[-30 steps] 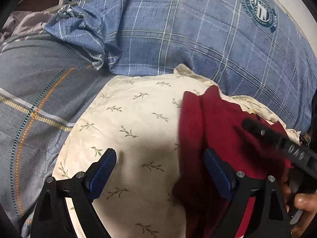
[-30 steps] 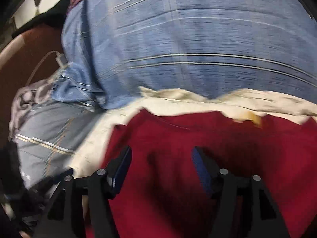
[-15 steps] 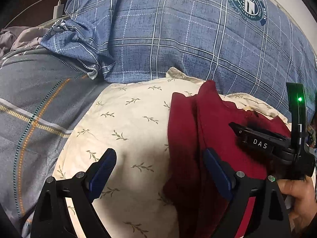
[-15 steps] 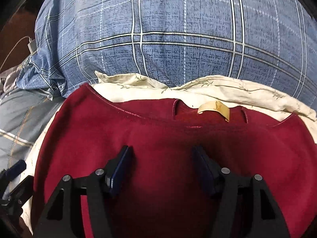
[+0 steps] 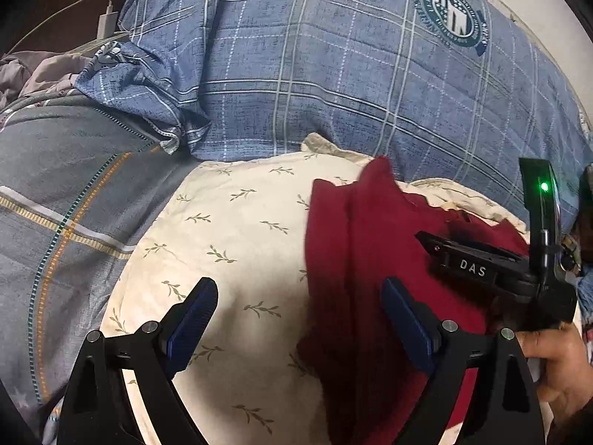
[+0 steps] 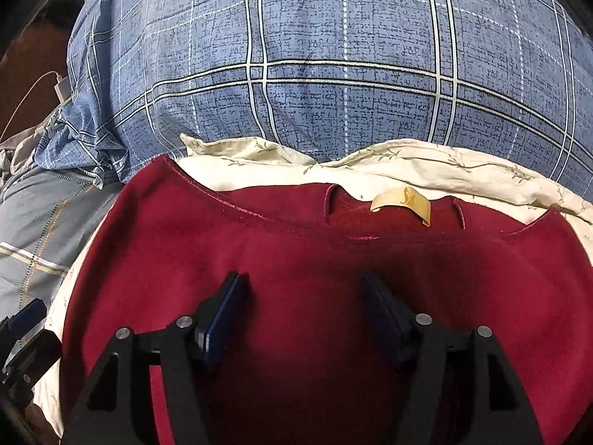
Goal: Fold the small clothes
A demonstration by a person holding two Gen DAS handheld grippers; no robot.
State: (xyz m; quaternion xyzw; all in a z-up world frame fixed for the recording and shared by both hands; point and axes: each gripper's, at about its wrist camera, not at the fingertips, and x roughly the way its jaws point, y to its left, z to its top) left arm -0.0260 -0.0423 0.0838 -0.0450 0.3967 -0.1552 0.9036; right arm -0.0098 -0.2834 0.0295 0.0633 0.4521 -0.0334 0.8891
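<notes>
A dark red garment (image 6: pixel 296 259) lies spread on a cream pillow with a leaf print (image 5: pixel 229 230), its neck and tan label (image 6: pixel 402 202) at the far edge. My right gripper (image 6: pixel 304 315) stands open low over the middle of the garment, with only flat cloth under its blue pads. My left gripper (image 5: pixel 298 319) is open too: its left finger (image 5: pixel 192 315) is over bare pillow and its right finger (image 5: pixel 404 319) over the garment's folded left edge (image 5: pixel 333 244). The right gripper's black housing (image 5: pixel 478 269) and the hand holding it (image 5: pixel 556 363) show in the left wrist view.
A big blue plaid pillow (image 6: pixel 333 74) with a round badge (image 5: pixel 450 15) rises just behind the cream one. A grey striped sheet (image 5: pixel 55 204) lies to the left. A white charger and cable (image 5: pixel 105 22) sit at the far left, beside crumpled grey cloth (image 5: pixel 33 74).
The right wrist view went from blurred to steady, and the garment's neck and label came into sight. In the left wrist view the right gripper's housing rose into sight. The left gripper barely moved.
</notes>
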